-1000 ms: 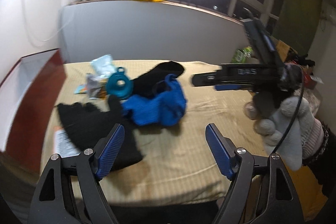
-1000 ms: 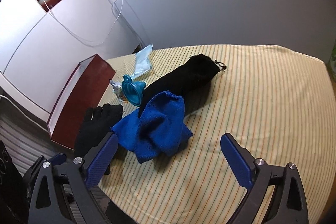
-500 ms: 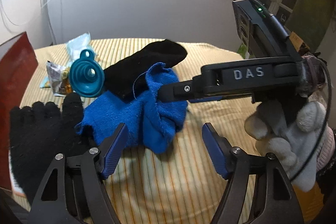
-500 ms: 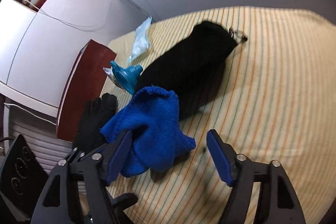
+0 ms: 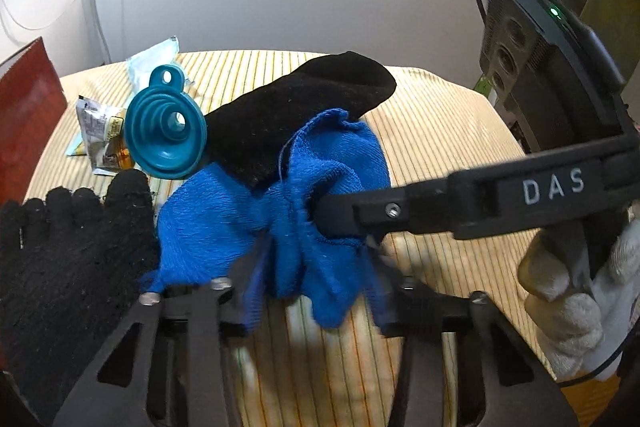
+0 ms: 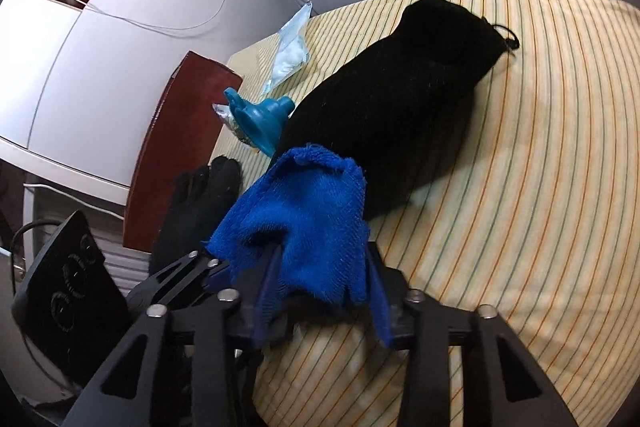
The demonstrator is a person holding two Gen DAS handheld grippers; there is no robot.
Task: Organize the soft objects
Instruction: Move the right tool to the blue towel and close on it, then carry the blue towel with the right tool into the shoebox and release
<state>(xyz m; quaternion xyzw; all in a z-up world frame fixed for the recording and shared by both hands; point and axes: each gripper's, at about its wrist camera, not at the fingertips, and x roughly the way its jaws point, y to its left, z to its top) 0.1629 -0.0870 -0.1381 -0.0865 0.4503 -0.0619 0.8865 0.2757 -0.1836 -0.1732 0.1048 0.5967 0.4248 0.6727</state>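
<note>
- The blue cloth (image 5: 276,227) lies bunched up on the table (image 5: 440,131), which has a striped yellow cover. Part of it rests on the black pouch (image 5: 296,115).
- The left gripper (image 5: 312,291) comes at the near edge of the cloth. Its jaws have just been closing, and a fold of the cloth sits between them. They look narrow and seem to pinch that fold, though the picture is blurred there.
- The right gripper (image 6: 324,291) bites another part of the same cloth. Its jaws have just been closing too, and blue cloth hangs between them, so they look to be holding it.
- In the left view the right gripper pokes into the cloth from the side, held by a hand (image 5: 568,291) in a light knitted glove.
- Two grips on one cloth make sense, I think: with two corners held, the cloth can be pulled flat and folded.
- The black glove (image 5: 72,251) lies flat just beside the cloth, touching its edge. It is soft too, so it likely waits its turn.
- The teal funnel (image 5: 164,135) rests on some small packets (image 5: 96,131) near the pouch. They are not soft, so I guess they stay where they are.
- A dark red box (image 6: 180,143) stands at the table edge. It may be where soft things go, but I cannot tell.
</note>
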